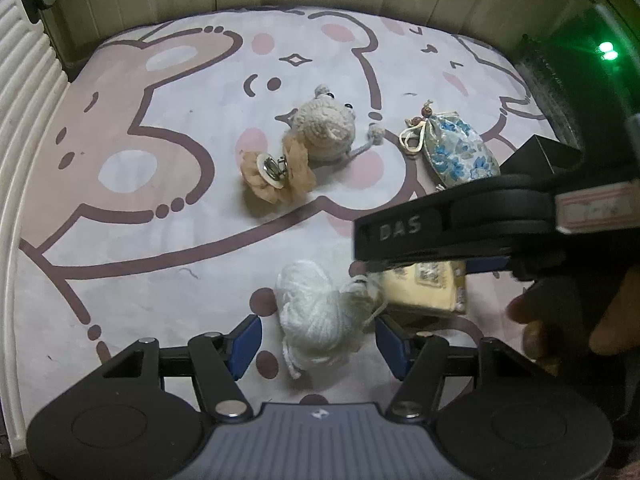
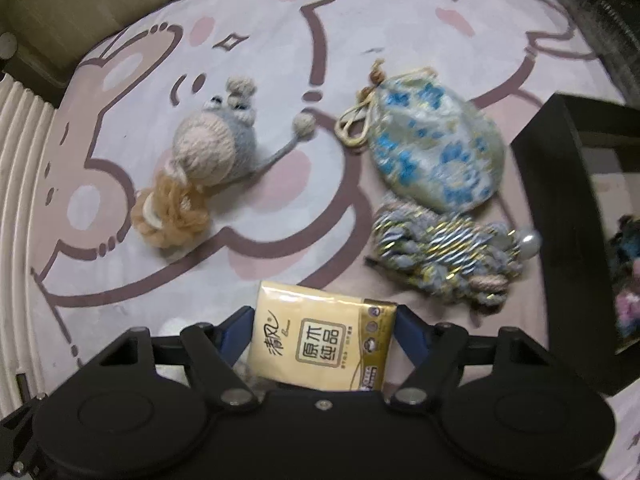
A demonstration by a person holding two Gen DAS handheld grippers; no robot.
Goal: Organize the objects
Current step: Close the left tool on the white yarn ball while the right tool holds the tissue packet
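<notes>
My left gripper point(image 1: 318, 344) straddles one white yarn ball point(image 1: 314, 312) on the mat point(image 1: 120, 240), pads clear. My right gripper point(image 2: 324, 340) clamps one tissue pack point(image 2: 320, 340). One crocheted toy point(image 2: 216, 148), one floral pouch point(image 2: 436, 148).

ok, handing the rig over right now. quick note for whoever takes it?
Left gripper: jaws either side of the white yarn ball, a gap shows at each pad; not gripped.
Right gripper: jaws at both edges of the yellow tissue pack, pack still on the mat; firm grip unclear.
On the cartoon mat: crochet mouse, tan flower clip, blue floral pouch, blue-gold scrunchie.
Black box at right already holds some items.
Left: all six still to put away.
</notes>
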